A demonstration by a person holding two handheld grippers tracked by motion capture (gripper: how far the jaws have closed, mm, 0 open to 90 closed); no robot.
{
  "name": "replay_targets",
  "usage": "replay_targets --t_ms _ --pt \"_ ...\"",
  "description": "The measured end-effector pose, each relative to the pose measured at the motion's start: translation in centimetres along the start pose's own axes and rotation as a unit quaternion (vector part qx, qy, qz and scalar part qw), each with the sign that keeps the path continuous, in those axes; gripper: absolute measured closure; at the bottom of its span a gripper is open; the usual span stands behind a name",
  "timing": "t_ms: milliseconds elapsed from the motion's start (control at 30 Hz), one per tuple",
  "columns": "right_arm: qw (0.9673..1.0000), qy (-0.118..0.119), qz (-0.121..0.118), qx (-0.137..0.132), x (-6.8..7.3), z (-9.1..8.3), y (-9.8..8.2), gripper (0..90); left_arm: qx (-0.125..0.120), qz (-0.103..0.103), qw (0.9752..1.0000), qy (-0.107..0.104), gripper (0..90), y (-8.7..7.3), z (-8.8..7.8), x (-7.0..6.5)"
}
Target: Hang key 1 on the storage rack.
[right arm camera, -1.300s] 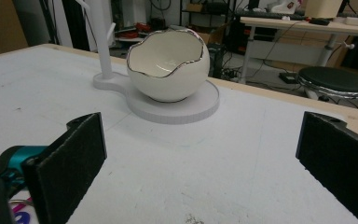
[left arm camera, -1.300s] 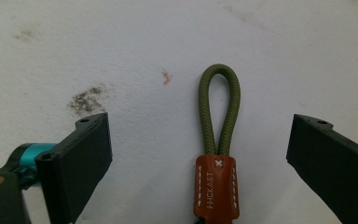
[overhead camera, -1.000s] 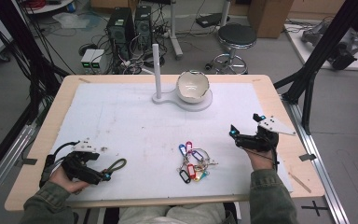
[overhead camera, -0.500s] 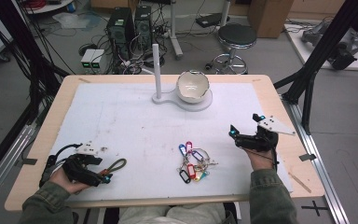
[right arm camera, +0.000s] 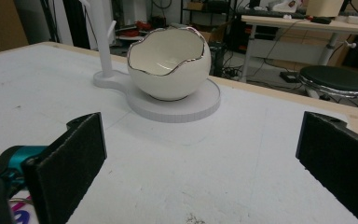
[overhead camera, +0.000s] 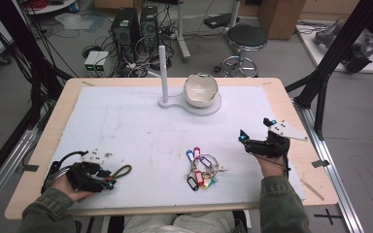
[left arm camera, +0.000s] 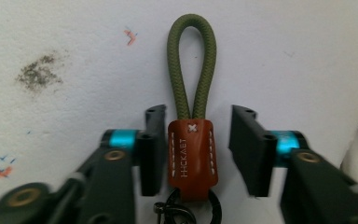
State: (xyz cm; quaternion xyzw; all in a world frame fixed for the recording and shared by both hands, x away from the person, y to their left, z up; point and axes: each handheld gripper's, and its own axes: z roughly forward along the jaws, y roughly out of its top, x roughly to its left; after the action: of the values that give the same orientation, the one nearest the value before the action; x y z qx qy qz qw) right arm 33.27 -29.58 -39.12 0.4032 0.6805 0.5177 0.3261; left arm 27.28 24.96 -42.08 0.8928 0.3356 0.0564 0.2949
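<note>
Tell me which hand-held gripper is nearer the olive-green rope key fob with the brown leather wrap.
Left. The left hand-held gripper has been closing around the fob, one pad touching. The right hand-held gripper sits across the table, open.

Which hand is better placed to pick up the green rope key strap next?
Left. The left gripper has just been closing around the key strap; one finger touches its leather tab, the other stands apart. The right gripper sits open across the table, facing the bowl.
</note>
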Motion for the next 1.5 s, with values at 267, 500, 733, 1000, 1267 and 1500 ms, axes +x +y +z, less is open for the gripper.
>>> replay_targets --t_ms 267,500,733,1000,1267,1500 --pt "1.0 0.0 0.001 -0.002 -0.1 0.0 0.0 0.6 -0.003 -0.007 0.9999 0.015 70.7 0.1 -0.2 0.2" --pt "1.0 0.002 0.005 -0.003 -0.1 -0.1 0.0 0.7 -0.011 -0.03 0.9993 -0.019 71.1 0.1 -0.2 1.1" --pt "1.0 0.003 0.006 -0.002 -0.1 -0.1 0.0 0.7 -0.032 -0.053 0.9975 -0.034 72.0 0.9 -0.5 1.6" --pt "1.0 0.004 0.004 -0.001 0.0 0.0 0.0 0.7 -0.052 -0.07 0.9962 -0.001 72.7 1.6 -1.3 2.4" --pt "1.0 0.006 0.001 0.001 0.2 -0.1 0.0 0.7 -0.079 -0.072 0.9943 0.003 72.9 3.9 -2.1 3.1" --pt "1.0 0.003 0.001 0.0 0.1 -0.1 0.0 0.6 -0.084 -0.054 0.9949 0.011 72.9 6.9 -2.9 3.4"
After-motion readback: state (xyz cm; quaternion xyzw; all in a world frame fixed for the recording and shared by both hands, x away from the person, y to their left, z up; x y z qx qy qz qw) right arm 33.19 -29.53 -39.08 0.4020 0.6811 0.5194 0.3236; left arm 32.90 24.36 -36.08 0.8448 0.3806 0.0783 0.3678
